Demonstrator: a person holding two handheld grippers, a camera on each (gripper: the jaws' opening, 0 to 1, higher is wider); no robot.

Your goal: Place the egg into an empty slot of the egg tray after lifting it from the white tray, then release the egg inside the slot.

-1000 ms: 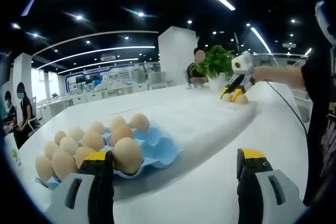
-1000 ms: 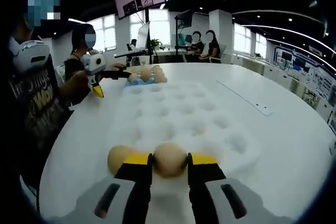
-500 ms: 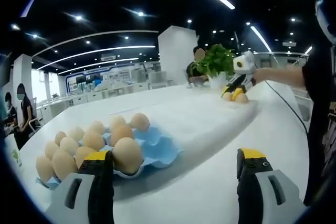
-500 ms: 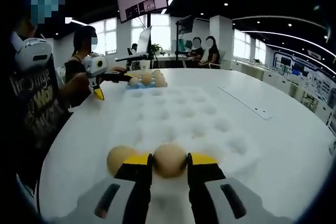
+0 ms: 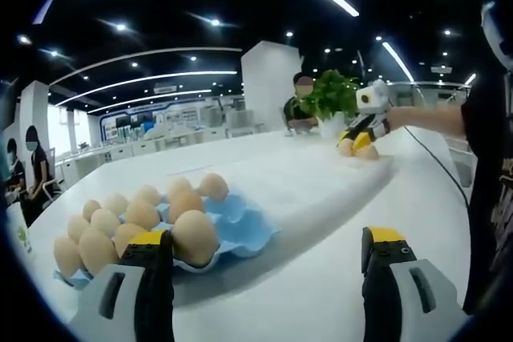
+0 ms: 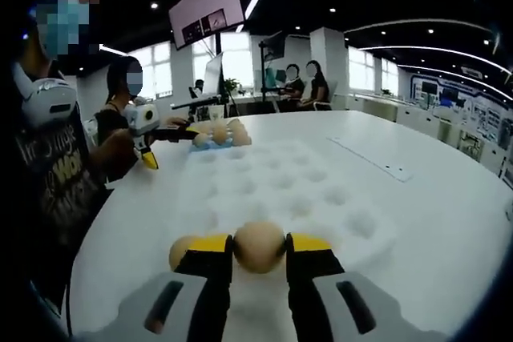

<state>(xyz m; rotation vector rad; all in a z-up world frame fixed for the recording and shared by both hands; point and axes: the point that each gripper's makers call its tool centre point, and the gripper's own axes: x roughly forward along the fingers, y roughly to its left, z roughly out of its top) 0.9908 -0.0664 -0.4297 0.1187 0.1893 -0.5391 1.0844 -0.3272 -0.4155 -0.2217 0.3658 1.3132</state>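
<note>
In the right gripper view my right gripper (image 6: 259, 247) is shut on a tan egg (image 6: 259, 246), held just above the near end of the white tray (image 6: 280, 190). A second egg (image 6: 185, 251) lies in the tray to its left. The blue egg tray (image 6: 216, 134) stands beyond the tray's far end, next to my left gripper (image 6: 149, 154). In the left gripper view my left gripper (image 5: 268, 255) is open with nothing between its fingers, just before the blue egg tray (image 5: 240, 226), which holds several eggs and has empty slots on its right side. My right gripper (image 5: 356, 142) shows far off with the egg.
A potted green plant (image 5: 330, 95) stands at the table's far end in the left gripper view. People sit around the large white table (image 6: 433, 214). A flat grey plate (image 6: 377, 167) is set into the table right of the white tray.
My right gripper has risen a little with the egg, so the white tray sits lower in its view. My left gripper has stayed still.
</note>
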